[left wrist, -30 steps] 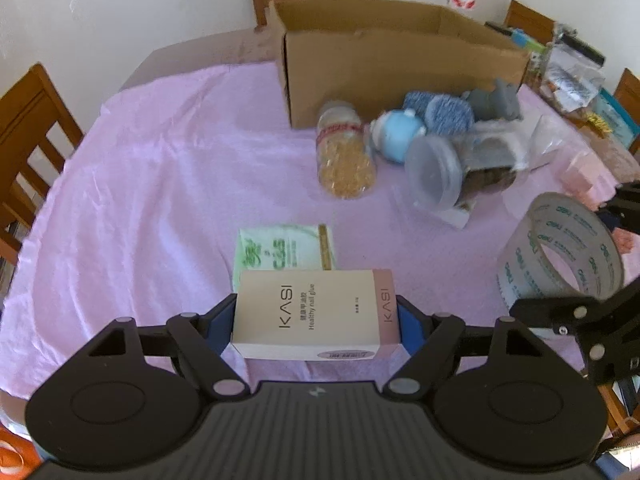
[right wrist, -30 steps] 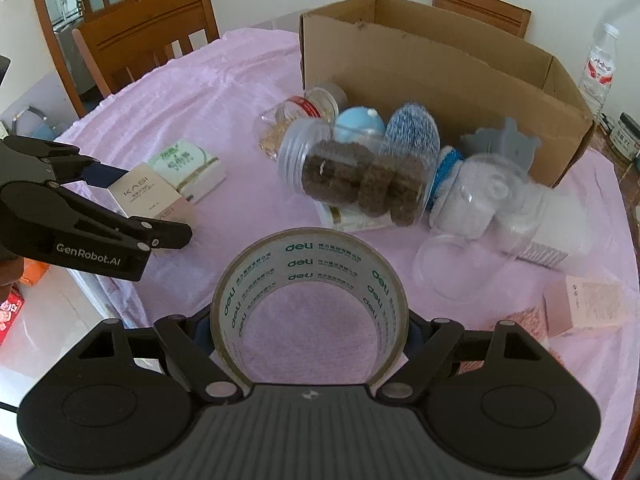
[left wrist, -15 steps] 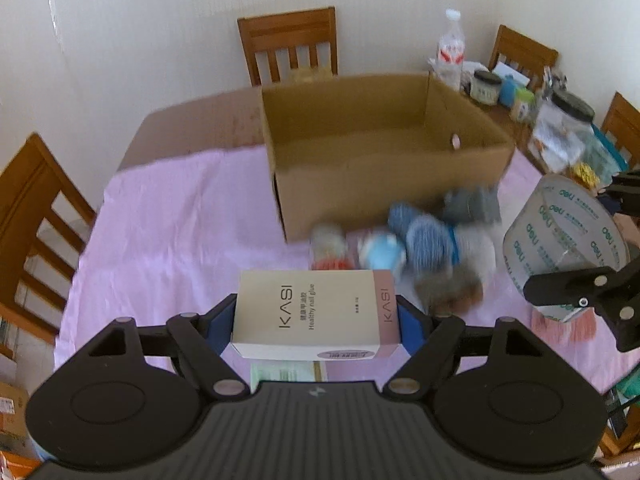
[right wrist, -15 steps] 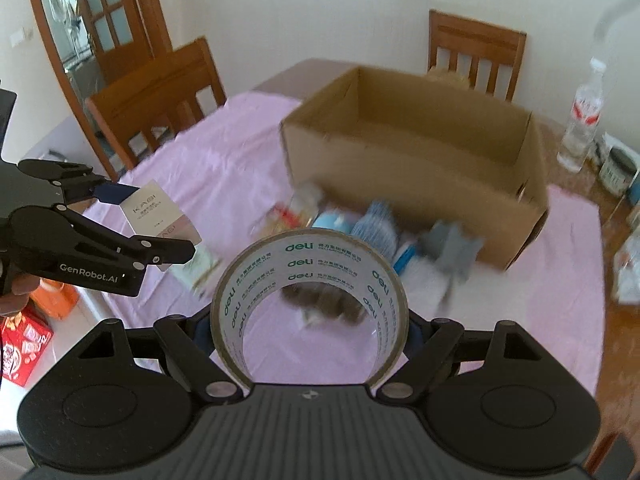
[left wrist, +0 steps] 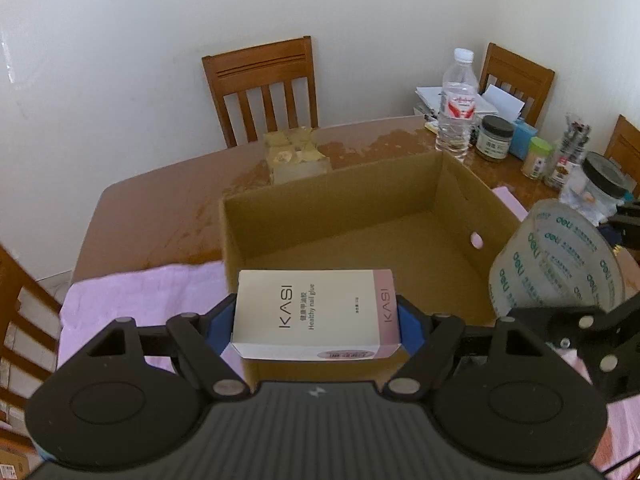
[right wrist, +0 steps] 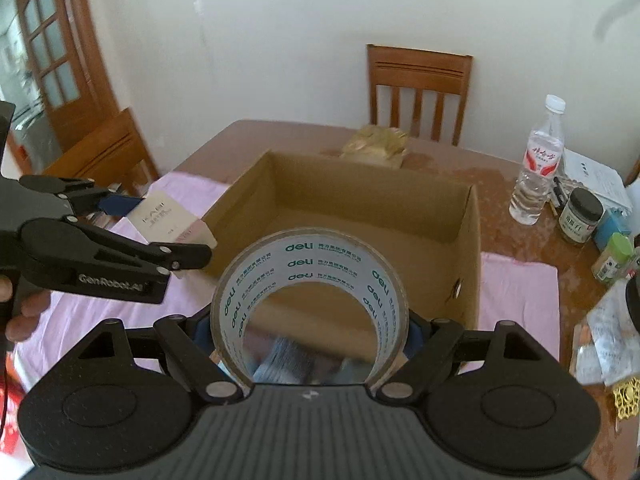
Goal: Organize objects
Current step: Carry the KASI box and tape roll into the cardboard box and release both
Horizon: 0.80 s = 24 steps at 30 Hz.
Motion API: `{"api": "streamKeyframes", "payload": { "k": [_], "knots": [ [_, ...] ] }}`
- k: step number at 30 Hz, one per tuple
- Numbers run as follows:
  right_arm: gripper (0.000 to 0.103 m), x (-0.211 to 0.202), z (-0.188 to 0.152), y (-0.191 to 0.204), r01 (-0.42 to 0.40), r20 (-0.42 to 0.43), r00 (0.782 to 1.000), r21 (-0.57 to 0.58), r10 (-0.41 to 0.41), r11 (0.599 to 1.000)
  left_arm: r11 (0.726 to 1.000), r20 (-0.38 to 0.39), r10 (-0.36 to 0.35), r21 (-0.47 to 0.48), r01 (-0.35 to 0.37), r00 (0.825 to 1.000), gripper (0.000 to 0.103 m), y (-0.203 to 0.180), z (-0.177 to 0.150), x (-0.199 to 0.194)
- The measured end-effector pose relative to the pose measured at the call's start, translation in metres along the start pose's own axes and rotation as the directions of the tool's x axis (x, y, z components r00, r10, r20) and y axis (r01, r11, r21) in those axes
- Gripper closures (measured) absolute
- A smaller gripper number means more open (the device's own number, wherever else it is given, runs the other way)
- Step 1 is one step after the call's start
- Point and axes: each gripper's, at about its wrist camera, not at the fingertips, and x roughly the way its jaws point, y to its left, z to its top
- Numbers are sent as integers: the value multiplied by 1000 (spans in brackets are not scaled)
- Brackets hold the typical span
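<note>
My left gripper [left wrist: 314, 318] is shut on a cream KASI nail-glue box [left wrist: 316, 312], held over the near rim of an open cardboard box [left wrist: 360, 236] whose inside shows only bare floor. My right gripper [right wrist: 310, 320] is shut on a roll of clear deli tape [right wrist: 310, 276], also raised above the near wall of the cardboard box [right wrist: 360, 216]. In the right wrist view the left gripper [right wrist: 160, 232] with the KASI box [right wrist: 164, 216] hangs to the left of the carton. The tape roll [left wrist: 556, 264] shows at the right of the left wrist view.
The carton stands on a brown table [left wrist: 160, 208] partly covered by a pink cloth [left wrist: 132, 300]. Behind it sits a yellowish packet [left wrist: 296, 156]. A water bottle [left wrist: 458, 108], jars [left wrist: 496, 136] and papers crowd the right side. Wooden chairs [left wrist: 264, 88] ring the table.
Both grippers rose and moved forward with their loads, from over the pile of jars and cloth items to above the carton's near edge. The pile has dropped out of view.
</note>
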Motion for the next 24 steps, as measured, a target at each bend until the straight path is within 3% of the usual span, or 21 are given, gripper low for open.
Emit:
{"api": "streamKeyframes", "payload": {
  "k": [7, 11, 16, 24],
  "knots": [
    [16, 55, 10, -21, 48, -62, 997, 51, -45, 998, 1000, -42, -26, 9, 26, 999, 24, -2, 12, 49],
    [15, 72, 10, -27, 62, -82, 995, 67, -56, 996, 999, -24, -39, -3, 39, 999, 7, 0, 14, 59],
    [0, 71, 14, -31, 74, -53, 996, 86, -70, 994, 999, 0, -32, -6, 32, 999, 3, 4, 18, 59],
    [0, 56, 15, -31, 82, -7, 997, 74, -82, 994, 1000, 28, 19, 10, -19, 999, 2, 5, 15, 42]
  ]
}}
